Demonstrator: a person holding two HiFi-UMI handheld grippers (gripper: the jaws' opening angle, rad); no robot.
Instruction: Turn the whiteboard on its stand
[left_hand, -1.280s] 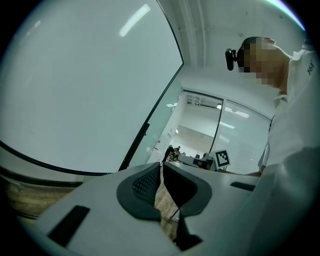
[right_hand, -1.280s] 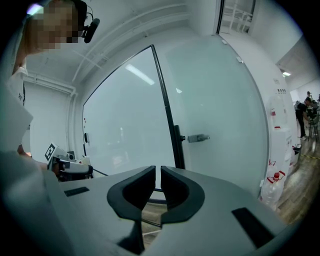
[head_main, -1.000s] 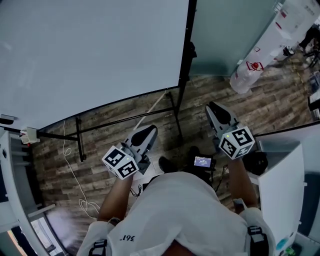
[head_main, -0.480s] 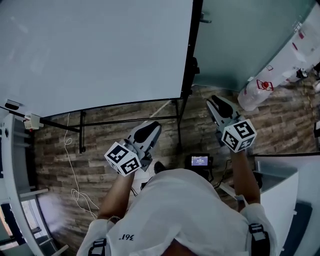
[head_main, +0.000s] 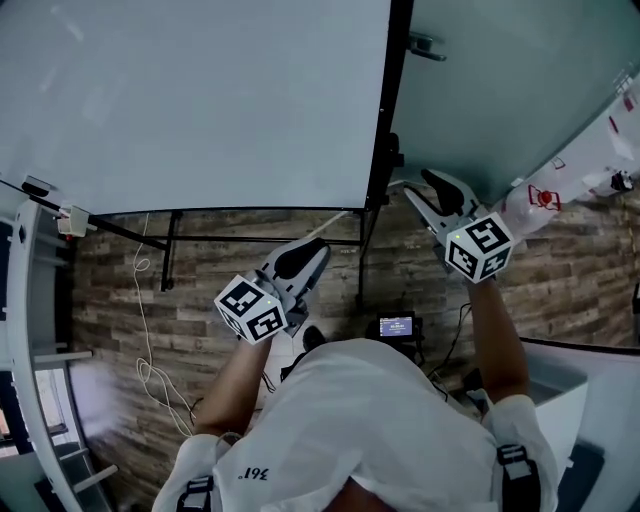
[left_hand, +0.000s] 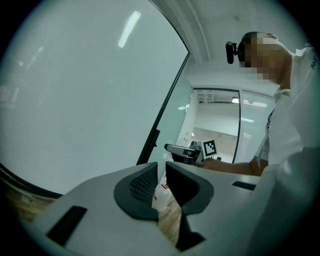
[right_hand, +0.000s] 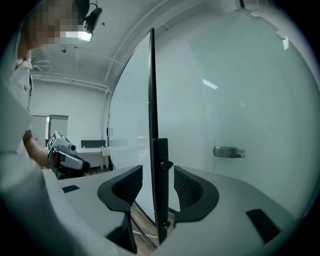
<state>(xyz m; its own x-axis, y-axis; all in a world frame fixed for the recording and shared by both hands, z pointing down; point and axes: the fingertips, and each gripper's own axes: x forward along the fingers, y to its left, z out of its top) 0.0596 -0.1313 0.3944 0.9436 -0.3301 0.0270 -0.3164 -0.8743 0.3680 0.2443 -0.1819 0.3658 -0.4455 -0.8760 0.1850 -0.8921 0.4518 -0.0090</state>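
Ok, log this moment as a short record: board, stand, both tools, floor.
whiteboard: upright, face blank
stand post: black, along the board edge nearest the right tool
right tool: jaws open and just been opening; the post shows between them, pads off it
left tool: jaws slightly apart, nothing between them
floor: wood planks

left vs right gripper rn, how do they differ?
The right gripper has its jaws wide, just been opening, astride the black side frame of the whiteboard without pressing it; the left gripper has its jaws nearly together, nothing between. The right gripper is at the board's edge; the left gripper sits short of its face. Both grip nothing.
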